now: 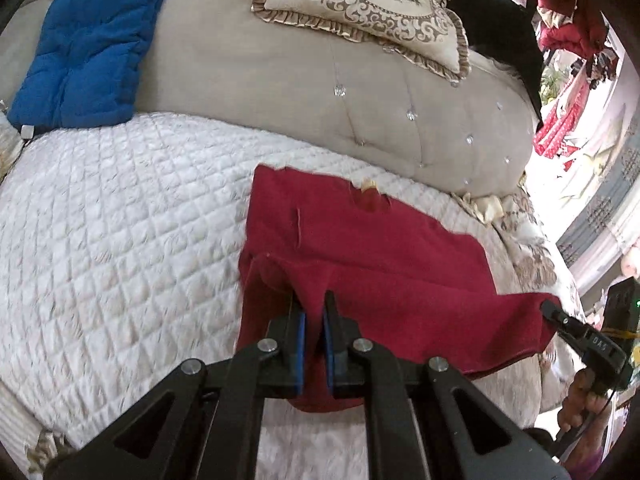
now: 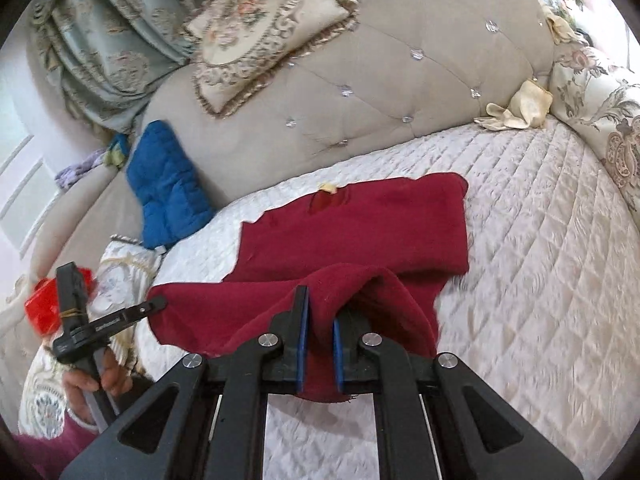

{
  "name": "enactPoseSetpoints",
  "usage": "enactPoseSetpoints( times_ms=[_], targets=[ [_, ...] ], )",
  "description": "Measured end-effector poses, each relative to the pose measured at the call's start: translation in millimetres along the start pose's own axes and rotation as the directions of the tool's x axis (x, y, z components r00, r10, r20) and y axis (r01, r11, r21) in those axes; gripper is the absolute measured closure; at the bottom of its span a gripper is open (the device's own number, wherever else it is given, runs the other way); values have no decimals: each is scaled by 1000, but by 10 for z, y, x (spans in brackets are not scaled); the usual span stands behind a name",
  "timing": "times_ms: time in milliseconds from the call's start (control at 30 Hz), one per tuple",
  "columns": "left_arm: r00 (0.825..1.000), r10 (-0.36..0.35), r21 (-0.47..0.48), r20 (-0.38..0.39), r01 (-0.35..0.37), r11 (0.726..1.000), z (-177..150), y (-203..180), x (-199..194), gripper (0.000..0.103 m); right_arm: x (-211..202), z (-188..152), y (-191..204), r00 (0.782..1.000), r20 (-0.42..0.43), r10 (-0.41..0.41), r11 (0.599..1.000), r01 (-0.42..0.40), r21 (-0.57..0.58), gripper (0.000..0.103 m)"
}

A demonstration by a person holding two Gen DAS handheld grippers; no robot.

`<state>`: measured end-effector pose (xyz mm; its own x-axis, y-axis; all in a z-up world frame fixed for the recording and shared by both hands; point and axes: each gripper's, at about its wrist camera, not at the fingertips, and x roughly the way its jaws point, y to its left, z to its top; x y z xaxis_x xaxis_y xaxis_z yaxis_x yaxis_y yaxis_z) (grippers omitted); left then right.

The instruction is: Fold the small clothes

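A dark red garment (image 1: 360,248) lies on the white quilted bed cover (image 1: 120,240), its near edge lifted off the bed. My left gripper (image 1: 314,304) is shut on the garment's near left corner. My right gripper (image 2: 320,300) is shut on the near right corner of the garment (image 2: 360,232). The right gripper also shows at the far right of the left wrist view (image 1: 550,308), pinching the cloth. The left gripper shows at the left of the right wrist view (image 2: 158,303). A small yellow tag (image 2: 327,188) sits at the garment's far edge.
A blue cushion (image 1: 88,48) and a floral frilled pillow (image 1: 360,8) lean on the beige tufted headboard (image 1: 360,120). A cream cloth (image 2: 520,108) lies at the bed's far right corner. A red object (image 2: 42,306) sits left of the bed. Clothes hang at far right (image 1: 568,40).
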<state>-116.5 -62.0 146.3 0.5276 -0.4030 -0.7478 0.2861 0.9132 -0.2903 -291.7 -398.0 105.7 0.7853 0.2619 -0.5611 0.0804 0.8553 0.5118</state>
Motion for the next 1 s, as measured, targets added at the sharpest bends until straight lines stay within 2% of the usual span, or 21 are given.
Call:
enactPoseSetpoints(
  times_ms=[167,333,433,500,533,567,600,633,700,800,900,1000],
  targets=[
    [1000,12,-29,16,-12,1000,380,8,282,95,314,321,-82,1000,15,-15,1000,15,18,103],
    [999,23,-77,-26,-25,997,667,93,753,95,725,600,-288,999,2,-45,997,45,60,103],
    [998,-18,-105,-54,12,994,774,192,1059,94,1014,711,-493,999,-16,-46,993,48,108,103],
    [997,-61,-138,-48,54,989,812,303,1190,83,1165,775,-617,998,-28,-56,990,60,126,103],
    [995,-95,-160,-41,88,983,827,372,1233,65,1198,804,-647,998,-29,-55,991,59,119,92],
    [995,-97,-188,-24,91,978,839,445,1230,45,1187,825,-651,998,-18,-60,992,62,107,86],
    [996,-87,-213,11,87,973,852,513,1185,39,1108,843,-652,996,20,-85,992,83,91,82],
    [996,-81,-226,44,89,970,867,555,1131,33,1019,849,-661,993,56,-99,992,94,86,82],
    [996,-61,-231,72,76,970,894,611,1050,32,791,813,-715,989,100,-111,989,100,105,81],
    [998,-11,-226,59,24,974,877,643,1066,31,609,673,-676,991,89,-95,994,90,65,85],
    [999,27,-217,30,-20,976,842,625,1152,31,710,570,-454,996,37,-86,995,88,-51,87],
    [998,58,-185,13,-54,981,794,572,1235,31,1044,608,-266,992,-4,-122,980,120,-156,87]
  ],
)
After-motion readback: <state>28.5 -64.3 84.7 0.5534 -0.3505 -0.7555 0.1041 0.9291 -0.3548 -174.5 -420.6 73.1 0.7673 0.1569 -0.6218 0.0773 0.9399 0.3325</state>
